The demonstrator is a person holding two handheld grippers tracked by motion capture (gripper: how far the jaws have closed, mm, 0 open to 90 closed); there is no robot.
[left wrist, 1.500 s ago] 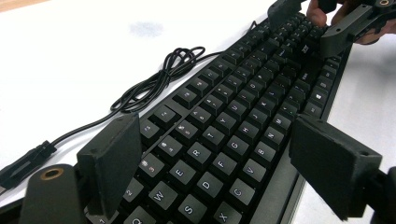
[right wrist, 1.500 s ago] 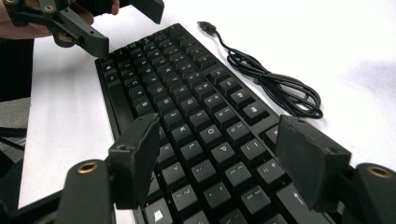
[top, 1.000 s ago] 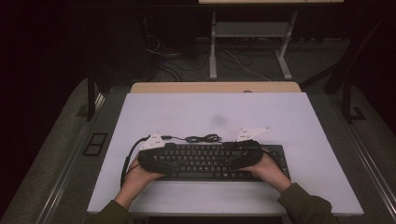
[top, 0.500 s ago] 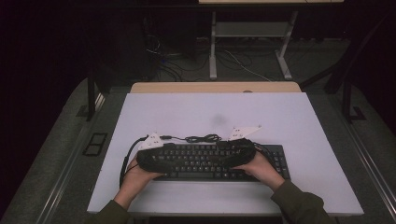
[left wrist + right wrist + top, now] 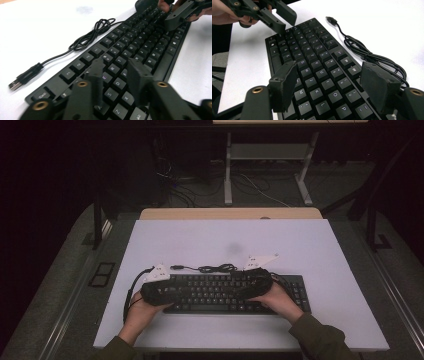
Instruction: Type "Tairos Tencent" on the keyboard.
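Note:
A black keyboard (image 5: 235, 294) lies on the white table (image 5: 230, 242) near its front edge, with its coiled USB cable (image 5: 210, 268) just behind it. My left gripper (image 5: 181, 292) hovers over the keyboard's left end, its jaws a little apart above the letter keys (image 5: 116, 67) and holding nothing. My right gripper (image 5: 241, 291) hangs over the right half with its jaws wide apart above the keys (image 5: 332, 75), also holding nothing. Each gripper faces the other: the right gripper (image 5: 180, 15) shows far off in the left gripper view, and the left gripper (image 5: 280, 15) in the right gripper view.
The cable (image 5: 87, 40) ends in a loose USB plug (image 5: 23, 77) on the bare table behind the keyboard. Behind the table stands a wooden desk edge (image 5: 230, 213), then dark floor with wires and a metal frame (image 5: 265, 165).
My right hand and gripper have slid left along the keyboard, toward the left gripper. The left gripper has stayed about where it was.

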